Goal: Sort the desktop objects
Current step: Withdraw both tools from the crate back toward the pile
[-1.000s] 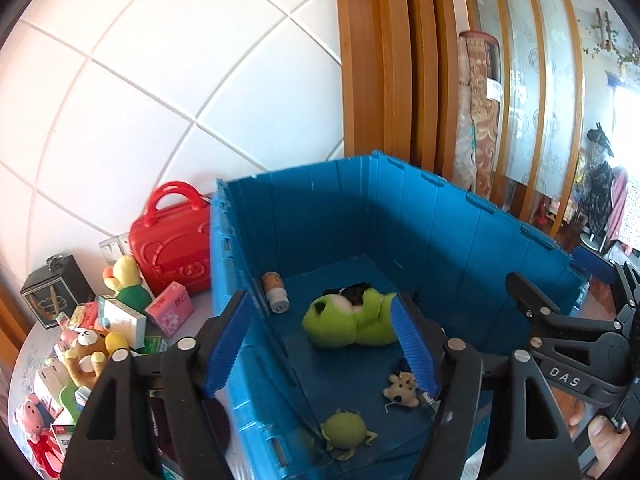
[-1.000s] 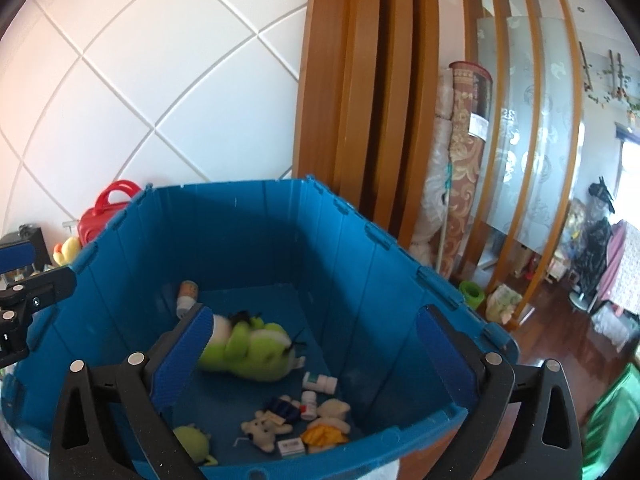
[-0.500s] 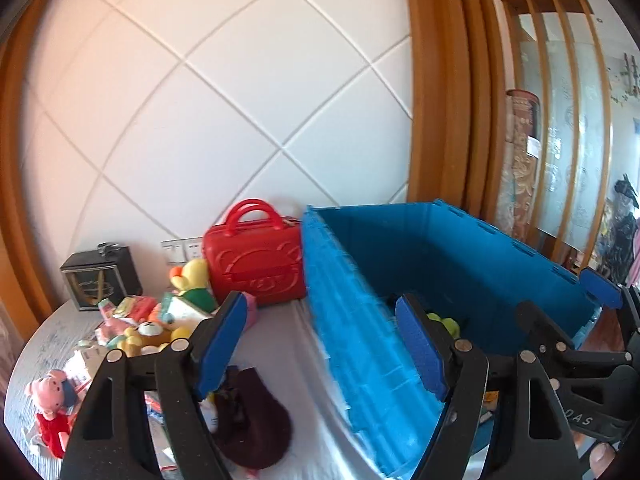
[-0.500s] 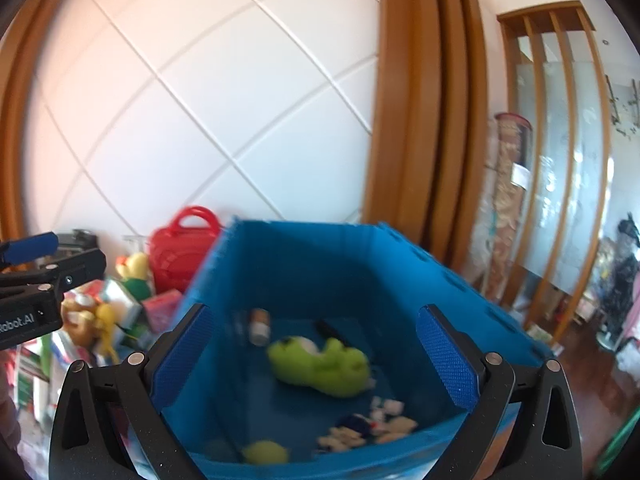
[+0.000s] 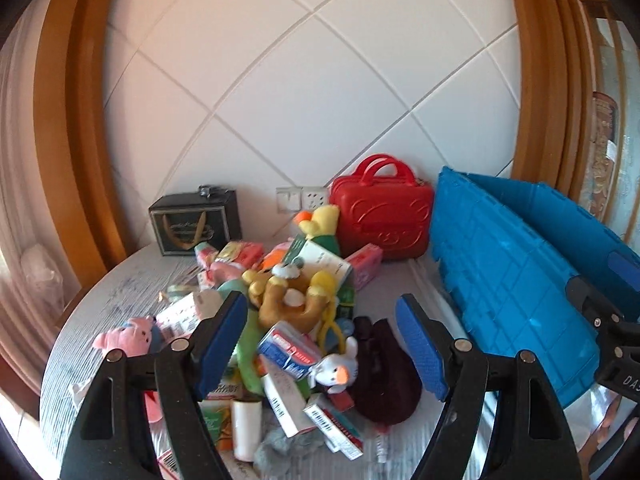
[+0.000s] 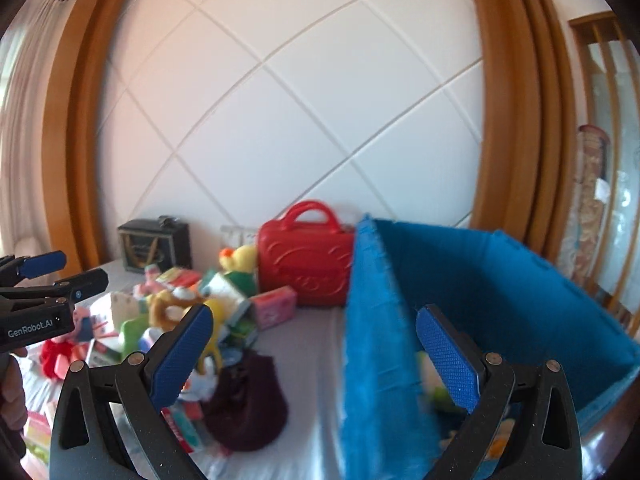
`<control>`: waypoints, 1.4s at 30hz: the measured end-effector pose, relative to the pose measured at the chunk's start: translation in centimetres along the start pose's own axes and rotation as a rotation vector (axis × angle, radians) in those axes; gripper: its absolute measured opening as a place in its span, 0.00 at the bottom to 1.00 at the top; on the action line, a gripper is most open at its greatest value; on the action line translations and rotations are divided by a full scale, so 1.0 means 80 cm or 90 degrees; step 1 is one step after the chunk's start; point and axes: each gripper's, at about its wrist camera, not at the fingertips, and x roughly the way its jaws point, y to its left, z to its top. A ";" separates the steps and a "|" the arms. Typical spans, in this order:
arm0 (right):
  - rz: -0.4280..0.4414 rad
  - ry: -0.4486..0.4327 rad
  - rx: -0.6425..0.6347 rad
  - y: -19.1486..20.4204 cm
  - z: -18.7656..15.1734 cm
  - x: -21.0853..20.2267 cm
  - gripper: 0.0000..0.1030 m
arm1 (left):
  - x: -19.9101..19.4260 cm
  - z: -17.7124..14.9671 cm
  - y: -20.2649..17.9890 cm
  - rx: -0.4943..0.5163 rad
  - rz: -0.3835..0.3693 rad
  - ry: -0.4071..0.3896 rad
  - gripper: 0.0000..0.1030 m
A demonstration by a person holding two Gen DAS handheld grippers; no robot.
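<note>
The pile (image 5: 280, 320) of toys and small boxes sat heaped on the surface (image 5: 120, 292), left of the blue bin (image 5: 512, 280), with a gap between them. On top was a brown bear (image 5: 288, 300), a little grey bunny (image 5: 336, 368) toward the front, a pink pig (image 5: 128, 336) off on the left edge, and a dark pouch (image 5: 384, 368) lying nearest the bin. Behind it all stood a red case (image 5: 384, 216) touching the bin's corner, plus a black box (image 5: 196, 224) against the wall.

The left tool (image 5: 320, 344) hung over the pile, released, nothing between its pads. The right tool (image 6: 312, 356) was spread wide too and empty, straddling the bin's near wall (image 6: 376, 340); a few toys were already inside, though blurred.

Looked like the reach-for-the-next-item step. Probably the next move needed the left tool to drop onto one loose thing on top, bunny or bear maybe, and close without dragging the neighbours along.
</note>
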 end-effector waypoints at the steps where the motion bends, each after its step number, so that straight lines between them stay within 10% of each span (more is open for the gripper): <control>1: 0.012 0.012 -0.001 0.010 -0.005 0.008 1.00 | 0.005 -0.007 0.015 -0.007 0.011 0.012 0.74; 21: 0.143 0.322 -0.037 0.116 -0.159 0.149 1.00 | 0.070 -0.197 0.191 -0.072 0.151 0.247 0.74; 42: 0.239 0.392 -0.088 0.164 -0.214 0.158 0.90 | 0.113 -0.272 0.149 -0.140 0.083 0.385 0.67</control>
